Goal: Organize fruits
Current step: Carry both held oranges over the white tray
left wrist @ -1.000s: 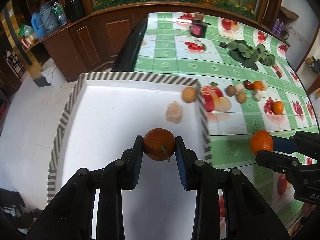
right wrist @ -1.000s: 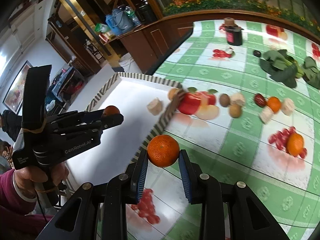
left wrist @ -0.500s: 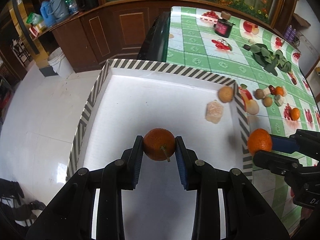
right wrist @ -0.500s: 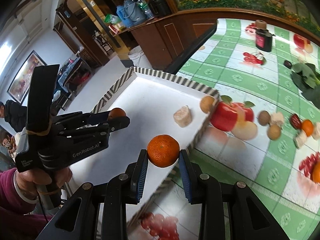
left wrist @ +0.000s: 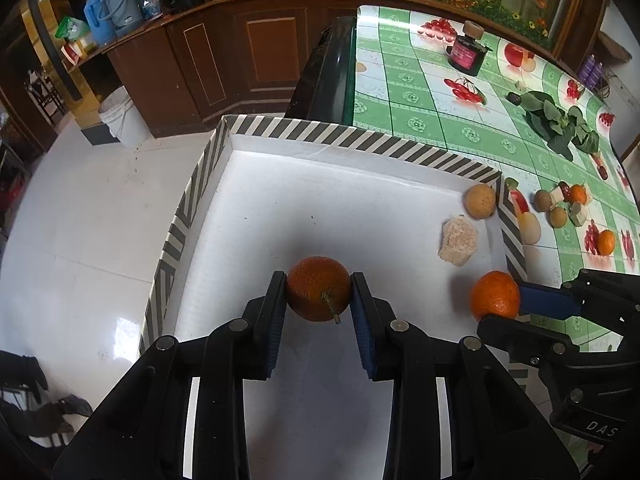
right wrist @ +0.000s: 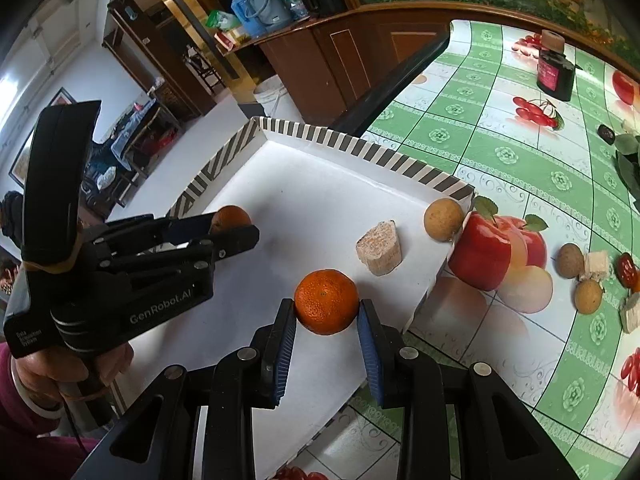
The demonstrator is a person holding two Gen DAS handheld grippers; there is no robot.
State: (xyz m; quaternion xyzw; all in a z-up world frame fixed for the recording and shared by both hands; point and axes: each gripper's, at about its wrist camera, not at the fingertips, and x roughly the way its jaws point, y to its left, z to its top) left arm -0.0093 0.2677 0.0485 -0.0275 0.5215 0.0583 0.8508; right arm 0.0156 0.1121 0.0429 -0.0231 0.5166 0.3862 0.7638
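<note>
Left wrist view: the left tongs clamp a dark orange with a stem above the white floor of a striped-rimmed tray. Near the tray's right rim, the right tongs grip a brighter orange. A brown round fruit and a pale chunk already lie inside the tray. The step looks like placing; next, each fruit needs lowering onto the tray, then releasing.

black left gripper marked "genrobot.ai", blue-padded jaws, magenta sleeve.
</note>
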